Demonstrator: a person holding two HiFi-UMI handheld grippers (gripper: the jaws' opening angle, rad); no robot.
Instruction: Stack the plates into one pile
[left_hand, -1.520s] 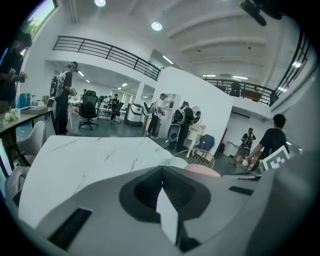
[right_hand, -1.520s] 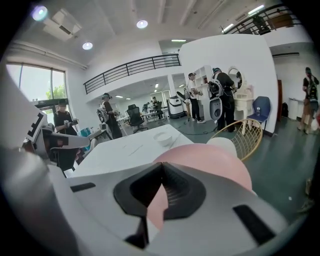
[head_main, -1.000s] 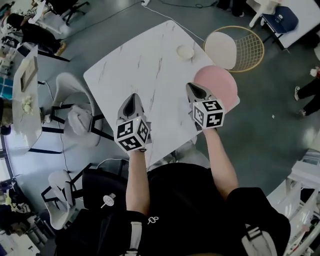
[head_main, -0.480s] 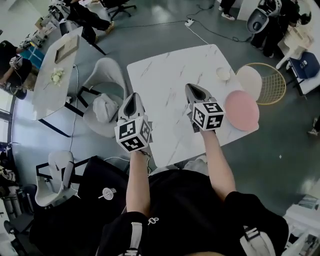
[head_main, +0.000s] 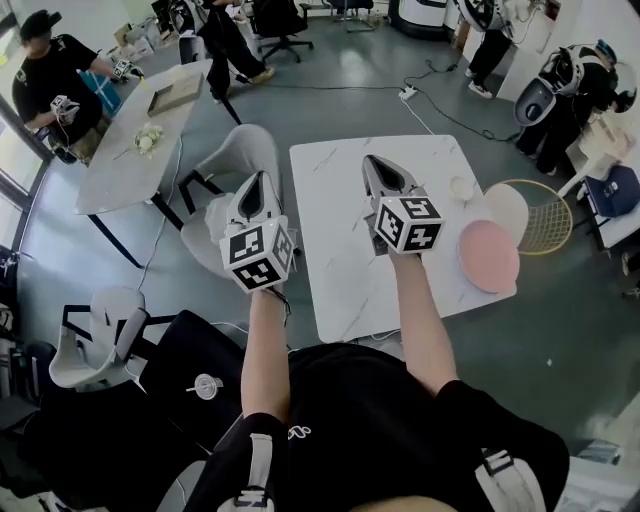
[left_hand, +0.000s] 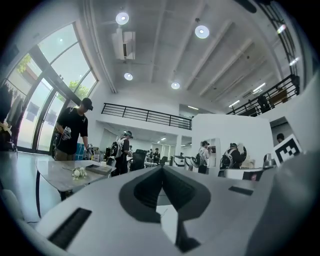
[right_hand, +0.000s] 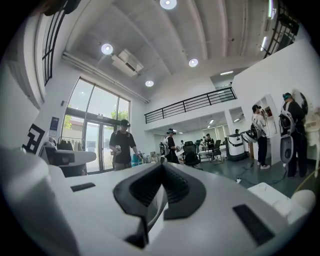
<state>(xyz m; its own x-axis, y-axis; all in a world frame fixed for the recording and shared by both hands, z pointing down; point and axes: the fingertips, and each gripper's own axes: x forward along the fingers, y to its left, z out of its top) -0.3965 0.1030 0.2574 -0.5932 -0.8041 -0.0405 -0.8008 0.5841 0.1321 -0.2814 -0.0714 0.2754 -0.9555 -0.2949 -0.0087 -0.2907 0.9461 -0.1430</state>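
The left gripper (head_main: 262, 180) had its jaws pressed together with nothing between them, and pointed level into the room. It hung beyond the tabletop's (head_main: 345, 270) left edge, above a grey chair (head_main: 238, 150). The right gripper (head_main: 372, 162) was likewise closed and empty. It pointed level over the middle of the tabletop, towards the far edge. Neither gripper touched a dish.

The pink plate (head_main: 489, 256) lay at the tabletop's right edge, close to the near right corner, with part of its rim hanging over the edge. A small white dish (head_main: 461, 187) sat by the far right corner. It was near the pink plate but did not touch it. Both lay well apart from the right gripper. A wire chair (head_main: 545, 215) stood just beyond the right edge.
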